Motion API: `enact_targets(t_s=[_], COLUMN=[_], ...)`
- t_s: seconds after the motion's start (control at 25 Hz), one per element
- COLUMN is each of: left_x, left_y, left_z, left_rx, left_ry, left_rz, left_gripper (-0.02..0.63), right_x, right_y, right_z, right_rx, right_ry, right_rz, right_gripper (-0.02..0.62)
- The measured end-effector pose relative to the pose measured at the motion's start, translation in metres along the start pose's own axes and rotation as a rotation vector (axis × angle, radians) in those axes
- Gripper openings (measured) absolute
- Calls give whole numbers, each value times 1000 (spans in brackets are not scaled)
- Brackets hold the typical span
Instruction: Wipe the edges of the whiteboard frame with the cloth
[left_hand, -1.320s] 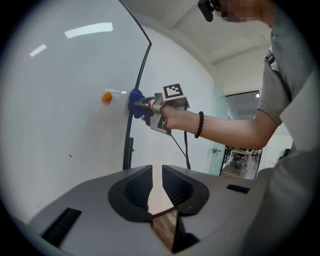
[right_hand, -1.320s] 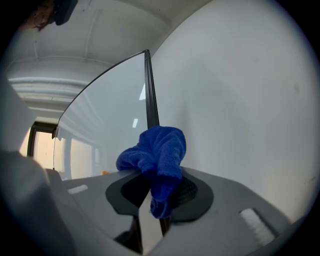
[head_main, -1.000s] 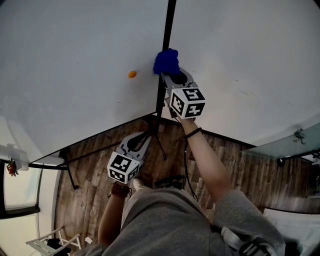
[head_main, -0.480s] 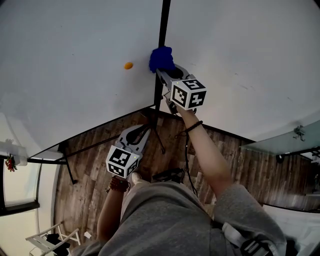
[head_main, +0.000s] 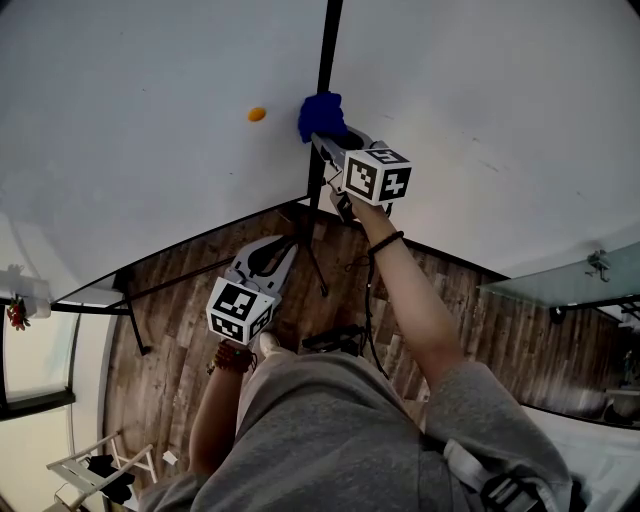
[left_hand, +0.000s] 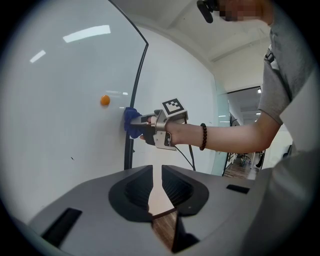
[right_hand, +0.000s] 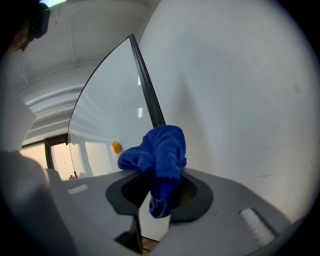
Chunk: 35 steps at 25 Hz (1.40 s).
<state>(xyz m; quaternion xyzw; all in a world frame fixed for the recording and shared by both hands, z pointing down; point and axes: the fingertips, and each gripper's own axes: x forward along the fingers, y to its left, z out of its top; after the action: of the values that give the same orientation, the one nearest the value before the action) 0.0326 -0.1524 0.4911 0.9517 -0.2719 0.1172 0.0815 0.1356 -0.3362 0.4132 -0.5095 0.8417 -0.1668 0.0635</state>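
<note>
The whiteboard (head_main: 150, 120) has a black frame (head_main: 325, 70) running up its right side. My right gripper (head_main: 322, 140) is shut on a bunched blue cloth (head_main: 320, 115) and presses it against that frame, about level with an orange magnet (head_main: 257, 114). In the right gripper view the cloth (right_hand: 159, 155) sits between the jaws of the right gripper (right_hand: 160, 187), with the frame (right_hand: 147, 85) just behind it. My left gripper (head_main: 285, 250) hangs lower, away from the board, shut and empty. The left gripper view looks past the left gripper (left_hand: 157, 172) at the cloth (left_hand: 131, 122).
A white wall (head_main: 500, 120) lies to the right of the frame. Below are a wooden floor (head_main: 180, 340), the board's dark stand legs (head_main: 135, 340), cables (head_main: 335, 345), a glass partition (head_main: 570, 290) and a white chair (head_main: 95, 475).
My right gripper has slid the cloth down the frame, from above the orange magnet to about level with it. The left gripper has barely moved.
</note>
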Motion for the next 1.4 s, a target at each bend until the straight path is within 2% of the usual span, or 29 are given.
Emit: enact_targets(t_s=[0.16,0.8,1.0,1.4], left_x=[-2,-5,-3,-1], left_y=[-2,5,5,1], left_z=[-3,-11,-11,-12], left_rx=[-3,-12,-13,-7], left_ry=[2,14,22,33], left_rz=[5,30,22,12], left_gripper=[61,61,61,61], right_x=[-1,2,4,1], right_y=[-8,-24,-28,-27], right_z=[-11,-27,-34,-45], right_rx=[41,96,209,233], right_ry=[15,36,32,39], right_rz=[-3,-12,29,23], right_gripper=[107,107,107,107])
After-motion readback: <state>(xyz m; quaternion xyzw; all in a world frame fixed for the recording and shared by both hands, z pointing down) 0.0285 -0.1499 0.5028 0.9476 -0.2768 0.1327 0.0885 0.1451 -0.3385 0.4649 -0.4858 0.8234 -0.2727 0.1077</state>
